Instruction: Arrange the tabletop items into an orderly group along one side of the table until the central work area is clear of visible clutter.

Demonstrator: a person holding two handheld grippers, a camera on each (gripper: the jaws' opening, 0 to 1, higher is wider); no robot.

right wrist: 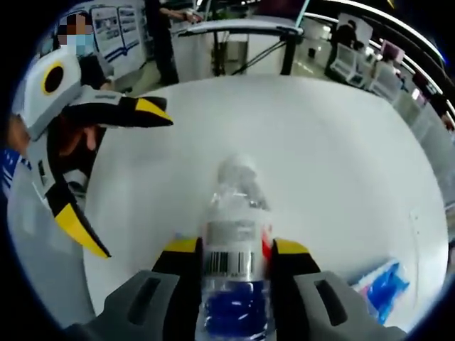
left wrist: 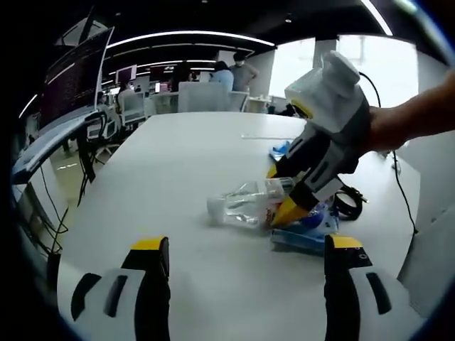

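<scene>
While the right gripper (right wrist: 234, 259) pinches a clear plastic bottle (right wrist: 233, 249) between its two yellow-tipped jaws, the bottle lies on its side on the white table (right wrist: 341, 156). In the right gripper view the jaws press against both sides of the bottle near its label with a barcode, and the bottle's far end points away over the table. In the left gripper view the same bottle (left wrist: 245, 206) lies near the middle of the table (left wrist: 178, 163), with the right gripper (left wrist: 284, 202) coming down from the right and closing on its right end. A blue and clear packet (left wrist: 307, 231) lies just beside the bottle, partly under this gripper, and a dark cable loop (left wrist: 348, 202) rests near it. The packet (right wrist: 384, 284) also appears low at the right in the right gripper view. The left gripper (left wrist: 245, 273) has its jaws spread wide, with nothing between them, and it hangs above the bare near part of the table. In the right gripper view the left gripper (right wrist: 131, 185) comes in from the left, also wide apart. Desks, chairs and people stand in the background beyond the table.
</scene>
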